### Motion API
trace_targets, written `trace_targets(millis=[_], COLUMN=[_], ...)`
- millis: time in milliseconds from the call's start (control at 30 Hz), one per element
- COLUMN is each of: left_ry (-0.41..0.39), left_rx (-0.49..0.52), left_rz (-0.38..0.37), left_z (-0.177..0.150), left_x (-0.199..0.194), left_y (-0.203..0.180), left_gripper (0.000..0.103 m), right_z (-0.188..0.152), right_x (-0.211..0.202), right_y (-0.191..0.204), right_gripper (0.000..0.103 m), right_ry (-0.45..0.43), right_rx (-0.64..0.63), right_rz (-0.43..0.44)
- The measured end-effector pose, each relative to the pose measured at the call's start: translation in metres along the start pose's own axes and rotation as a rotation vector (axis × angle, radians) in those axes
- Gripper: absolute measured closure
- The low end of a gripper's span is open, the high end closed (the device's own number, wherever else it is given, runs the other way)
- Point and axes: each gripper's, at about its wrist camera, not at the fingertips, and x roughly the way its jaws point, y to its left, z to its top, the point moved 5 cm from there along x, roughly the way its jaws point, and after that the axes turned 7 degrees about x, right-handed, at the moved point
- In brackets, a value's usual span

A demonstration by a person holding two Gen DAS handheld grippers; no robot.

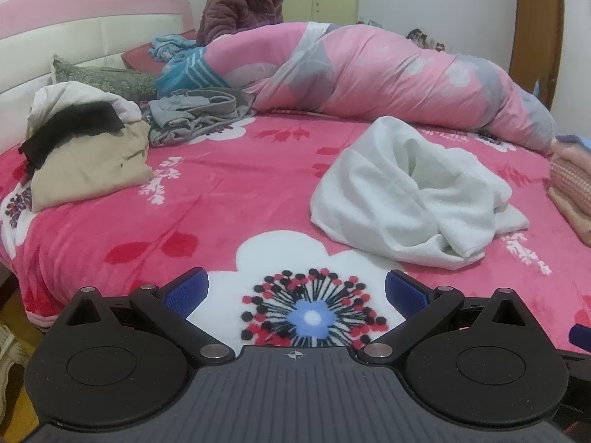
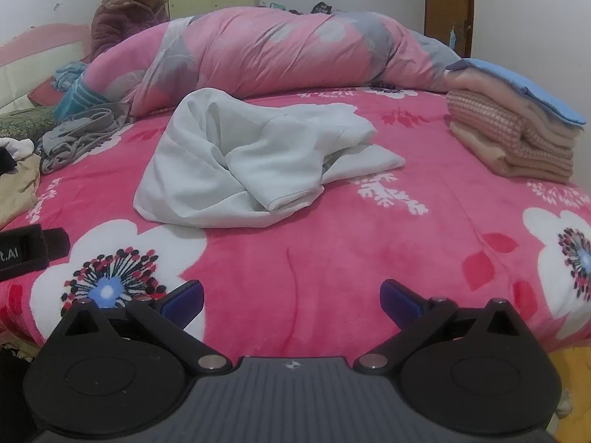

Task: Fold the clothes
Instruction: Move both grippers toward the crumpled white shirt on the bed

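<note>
My left gripper hovers at the near edge of the bed, its blue-padded fingers spread wide and grasping nothing, above a large flower print on the pink floral blanket. My right gripper is likewise released, fingers apart and empty, over bare blanket at the same near edge. The white garment, crumpled and unfolded, lies near the middle of the bed, ahead of both grippers and apart from them. Toward the left edge sits a heap of beige, white and black clothing; behind it, a rumpled grey garment. At the right edge stands a stack of folded clothes, pink and beige with a blue piece on top. A rolled pink quilt runs along the far edge. A person in a purple padded jacket sits beyond it, by the pink-and-white headboard.
</note>
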Motion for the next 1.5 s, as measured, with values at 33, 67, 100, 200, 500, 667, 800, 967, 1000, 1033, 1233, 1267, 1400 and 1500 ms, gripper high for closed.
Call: trace_targets(millis=[33, 67, 100, 200, 500, 667, 800, 967, 1000, 1033, 1233, 1267, 1400, 1500], left_ry=[-0.001, -0.003, -0.004, -0.006, 0.016, 0.001, 0.017, 0.014, 0.012, 0.013, 0.019, 0.02, 0.024, 0.024], left_rx=[0.002, 0.004, 0.006, 0.015, 0.049, 0.032, -0.001, -0.017, -0.016, -0.015, -0.007, -0.006, 0.0, 0.004], left_rz=[0.0, 0.001, 0.001, 0.005, 0.022, 0.03, 0.021, 0.019, 0.022, 0.023, 0.026, 0.026, 0.028, 0.03], left_z=[0.0, 0.0, 0.0, -0.002, -0.007, -0.008, -0.008, -0.009, -0.009, -0.009, -0.008, -0.008, -0.007, -0.007], left_x=[-0.001, -0.001, -0.002, 0.001, 0.009, 0.009, 0.01, 0.009, 0.009, 0.009, 0.011, 0.012, 0.013, 0.014], left_y=[-0.001, -0.001, -0.002, 0.001, -0.002, 0.0, 0.002, 0.002, 0.001, 0.001, -0.001, -0.001, -0.002, -0.003], left_gripper=[0.0, 0.0, 0.0, 0.0, 0.0, 0.0, 0.0, 0.0, 0.0, 0.0, 0.0, 0.0, 0.0, 0.0], right_z=[0.0, 0.0, 0.0, 0.0, 0.002, 0.004, 0.004, 0.005, 0.005, 0.005, 0.005, 0.005, 0.006, 0.006], right_x=[0.001, 0.001, 0.002, 0.003, 0.001, 0.002, 0.003, 0.002, 0.003, 0.003, 0.005, 0.005, 0.007, 0.008], right_y=[0.0, -0.001, -0.001, -0.002, -0.001, -0.003, -0.003, -0.003, -0.003, -0.003, -0.003, -0.003, -0.002, -0.002], right_gripper=[0.0, 0.0, 0.0, 0.0, 0.0, 0.0, 0.0, 0.0, 0.0, 0.0, 0.0, 0.0, 0.0, 0.0], right_ry=[0.001, 0.001, 0.002, 0.004, 0.0, -0.001, 0.002, 0.0, 0.0, 0.001, 0.002, 0.003, 0.005, 0.009], right_rx=[-0.001, -0.001, -0.002, -0.004, 0.003, 0.01, 0.013, 0.011, 0.012, 0.014, 0.01, 0.01, 0.007, 0.003], right_rz=[0.0, 0.0, 0.0, 0.001, -0.008, -0.012, -0.012, -0.014, -0.015, -0.016, -0.024, -0.024, -0.023, -0.023])
